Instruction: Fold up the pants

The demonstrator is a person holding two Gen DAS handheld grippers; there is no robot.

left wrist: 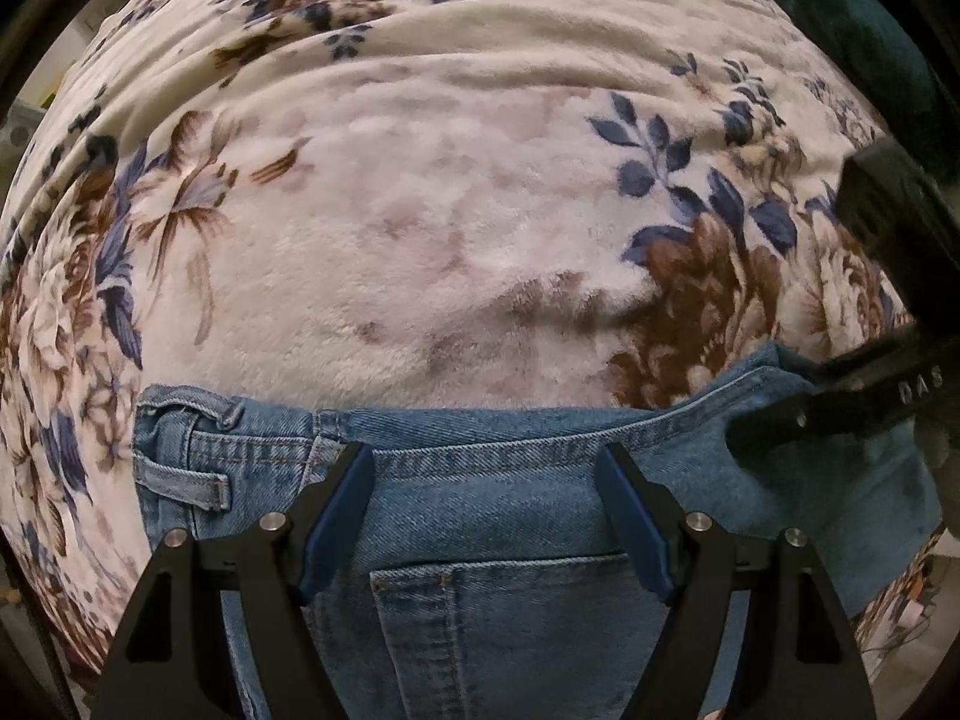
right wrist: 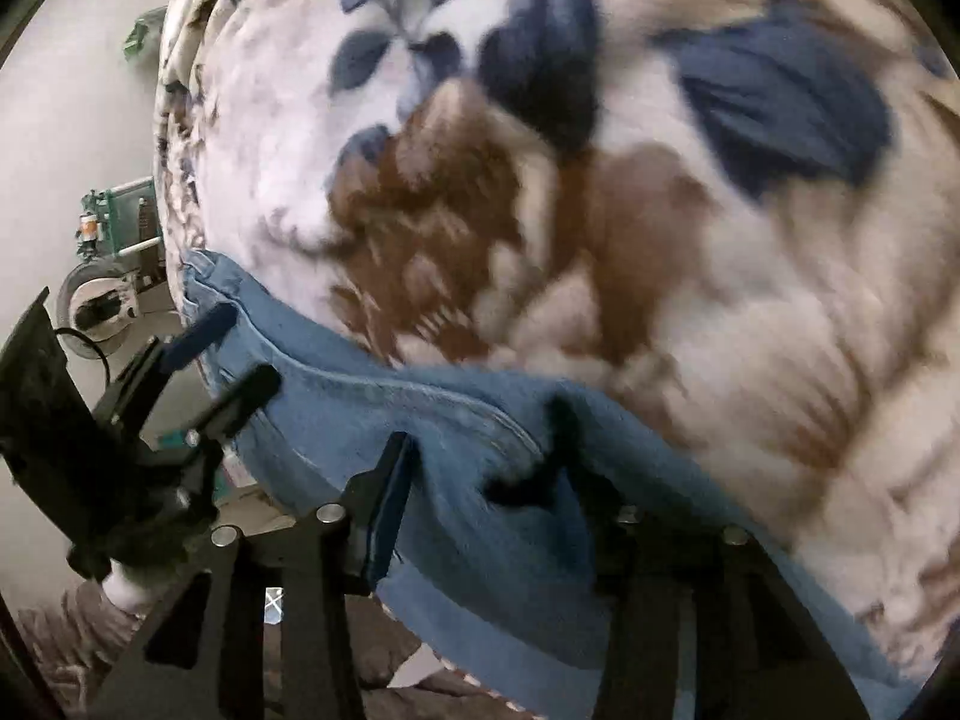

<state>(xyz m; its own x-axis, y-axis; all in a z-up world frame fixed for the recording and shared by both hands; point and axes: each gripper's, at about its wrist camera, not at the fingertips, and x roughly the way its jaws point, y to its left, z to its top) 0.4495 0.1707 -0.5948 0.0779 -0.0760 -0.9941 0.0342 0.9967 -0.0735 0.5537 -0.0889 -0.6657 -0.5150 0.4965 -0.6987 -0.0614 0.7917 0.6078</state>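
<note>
Your left gripper point(left wrist: 486, 462) hangs wide open over the jeans point(left wrist: 480, 516) waistband, holding nothing. Your right gripper point(right wrist: 480, 456) also spreads open against the denim. Beyond lies the floral blanket point(left wrist: 456, 228); only the right view shows floor point(right wrist: 72, 138).

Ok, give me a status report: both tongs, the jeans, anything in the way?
Left tongs open over the waistband. Right tongs open, fingers pressed into the denim. Jeans flat on the floral blanket, not yet folded. Nothing in the way.
</note>
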